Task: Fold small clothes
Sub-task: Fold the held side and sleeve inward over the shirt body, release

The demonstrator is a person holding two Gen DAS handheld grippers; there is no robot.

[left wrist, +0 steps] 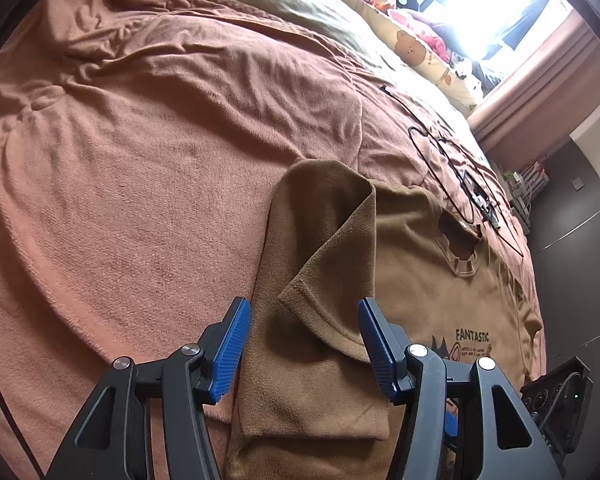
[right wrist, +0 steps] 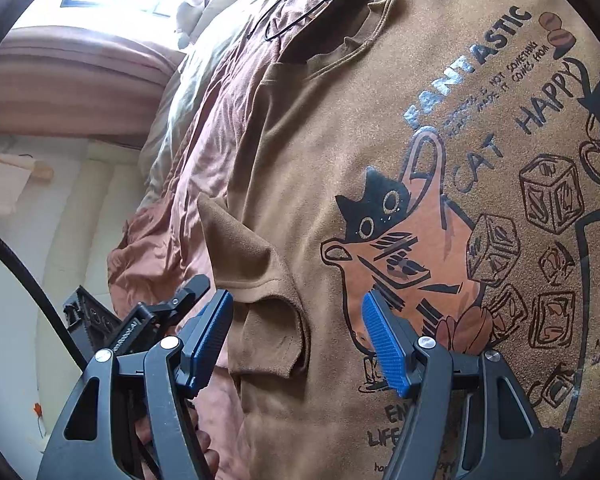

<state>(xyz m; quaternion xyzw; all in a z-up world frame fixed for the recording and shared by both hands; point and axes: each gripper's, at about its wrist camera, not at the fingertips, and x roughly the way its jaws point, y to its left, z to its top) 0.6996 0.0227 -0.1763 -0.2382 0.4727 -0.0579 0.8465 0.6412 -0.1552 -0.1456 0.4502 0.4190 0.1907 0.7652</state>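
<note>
A brown T-shirt point(left wrist: 420, 280) lies on a bed's rumpled terracotta blanket point(left wrist: 140, 160) near a bright window point(left wrist: 480, 0), beneath both left tool point(left wrist: 304, 344) and right tool point(right wrist: 298, 340), their pads apart and empty.

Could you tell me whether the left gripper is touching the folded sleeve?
Apart: in the left wrist view, the left gripper stands open and the sleeve lies between its pads untouched.

T-shirt point(left wrist: 420, 280) on blanket point(left wrist: 140, 200), cable point(left wrist: 452, 168) behind.

Your left claw point(left wrist: 302, 344) is angled steeply down, jaws apart, gripping nothing. Your right claw point(right wrist: 298, 336) tilts gently down, jaws wide, also gripping nothing, near the bed's edge.
</note>
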